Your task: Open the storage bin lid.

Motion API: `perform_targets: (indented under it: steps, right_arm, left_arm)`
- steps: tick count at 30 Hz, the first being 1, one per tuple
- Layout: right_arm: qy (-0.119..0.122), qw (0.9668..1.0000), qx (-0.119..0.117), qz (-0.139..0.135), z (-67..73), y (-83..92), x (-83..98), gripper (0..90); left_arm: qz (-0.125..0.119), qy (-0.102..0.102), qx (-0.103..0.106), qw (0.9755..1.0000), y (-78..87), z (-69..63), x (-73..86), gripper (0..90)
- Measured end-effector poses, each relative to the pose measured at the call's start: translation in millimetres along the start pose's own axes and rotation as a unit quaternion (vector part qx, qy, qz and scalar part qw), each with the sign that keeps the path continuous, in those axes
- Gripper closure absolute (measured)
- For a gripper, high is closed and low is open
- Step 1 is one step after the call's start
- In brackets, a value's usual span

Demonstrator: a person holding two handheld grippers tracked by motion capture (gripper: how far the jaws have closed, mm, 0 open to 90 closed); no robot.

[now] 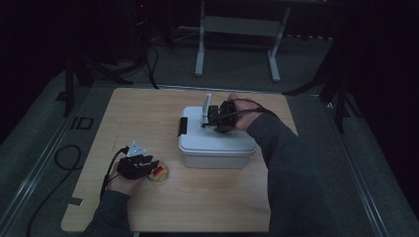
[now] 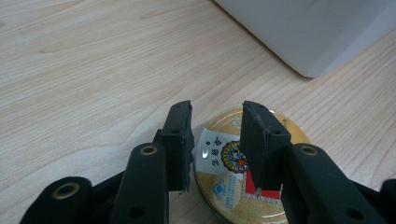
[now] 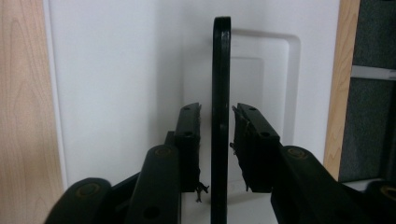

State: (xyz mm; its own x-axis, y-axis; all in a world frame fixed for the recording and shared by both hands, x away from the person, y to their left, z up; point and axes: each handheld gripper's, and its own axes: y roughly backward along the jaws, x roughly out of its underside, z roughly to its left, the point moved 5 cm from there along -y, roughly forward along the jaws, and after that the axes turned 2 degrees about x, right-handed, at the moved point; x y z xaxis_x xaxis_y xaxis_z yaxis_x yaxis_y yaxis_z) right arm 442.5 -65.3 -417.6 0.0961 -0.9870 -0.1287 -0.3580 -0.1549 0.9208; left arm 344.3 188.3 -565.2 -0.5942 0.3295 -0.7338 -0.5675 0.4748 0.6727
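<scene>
Your right gripper [image 1: 211, 118] sits over the white lidded box [image 1: 217, 143] at the table's [image 1: 207, 207] middle, jaws straddling its raised black handle [image 3: 221, 93] with slim gaps either side. Your left gripper [image 1: 150, 165], near left, hovers jaws apart above the round gold tin [image 2: 243, 163] beside the box.

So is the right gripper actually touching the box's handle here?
Apart. The right gripper view shows the handle standing between the right gripper jaws, with a slim gap on each side.
</scene>
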Motion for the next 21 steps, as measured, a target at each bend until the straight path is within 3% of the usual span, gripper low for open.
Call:
perform_targets:
  steps: [17,21]
  right_arm:
    - [-0.002,0.9999,0.009,0.007,-4.9,2.8,-0.8,82.8]
    - [-0.002,1.0,0.0,0.008,-7.1,2.1,-1.3,83.3]
  left_arm:
    - [0.001,0.0,0.0,1.0,-0.2,0.0,0.2,63.6]
    - [0.001,0.0,0.0,1.0,-0.1,0.1,0.2,63.6]
